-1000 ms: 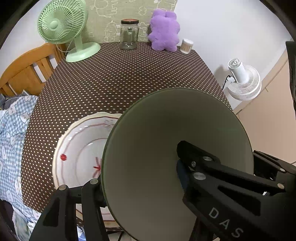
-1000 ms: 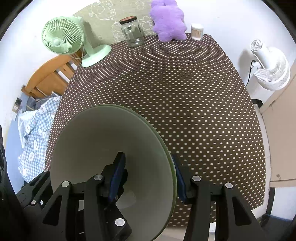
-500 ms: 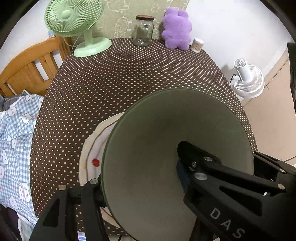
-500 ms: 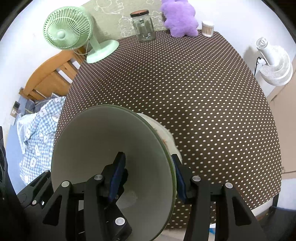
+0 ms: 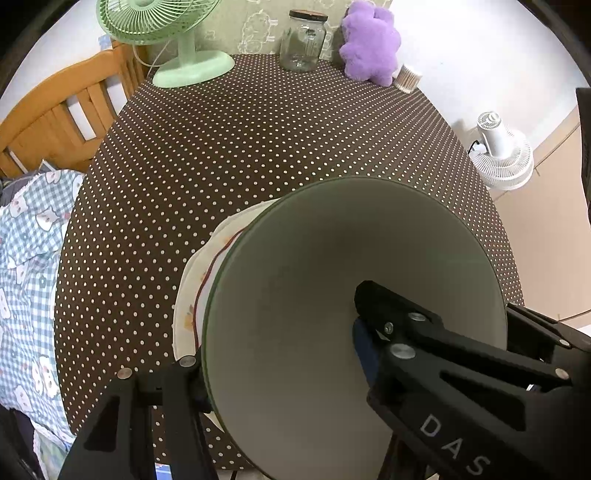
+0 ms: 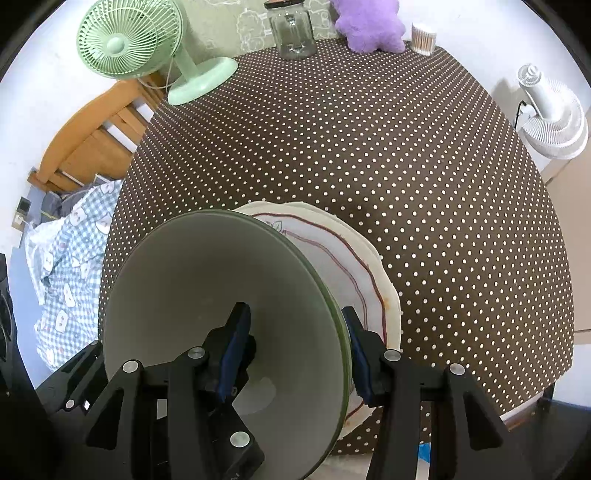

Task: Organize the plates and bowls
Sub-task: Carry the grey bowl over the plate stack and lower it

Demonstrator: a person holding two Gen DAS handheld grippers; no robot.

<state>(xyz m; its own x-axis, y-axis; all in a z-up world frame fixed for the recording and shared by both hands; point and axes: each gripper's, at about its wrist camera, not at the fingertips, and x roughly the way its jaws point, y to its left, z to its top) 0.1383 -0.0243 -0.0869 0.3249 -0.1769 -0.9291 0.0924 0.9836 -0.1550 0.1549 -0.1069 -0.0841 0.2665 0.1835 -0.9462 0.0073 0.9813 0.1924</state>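
A pale green bowl (image 5: 332,295) fills the left wrist view, and my left gripper (image 5: 280,354) is shut on its rim. The same bowl shows in the right wrist view (image 6: 207,295), where my right gripper (image 6: 291,350) is shut on its opposite rim. Both hold it tilted above a white plate with red line trim (image 6: 354,266), which lies near the table's front edge. The plate also shows at the bowl's left in the left wrist view (image 5: 199,288). The bowl hides most of the plate.
The table has a brown dotted cloth (image 6: 406,147). At its far end stand a green fan (image 6: 147,48), a glass jar (image 6: 291,29), a purple plush toy (image 6: 369,22) and a cotton swab tub (image 6: 423,37). A wooden chair (image 5: 55,114) is left, a white fan (image 6: 554,114) right.
Both grippers have carried the bowl to the left and over the plate, so the plate now lies beneath and behind the bowl. The grip has not changed.
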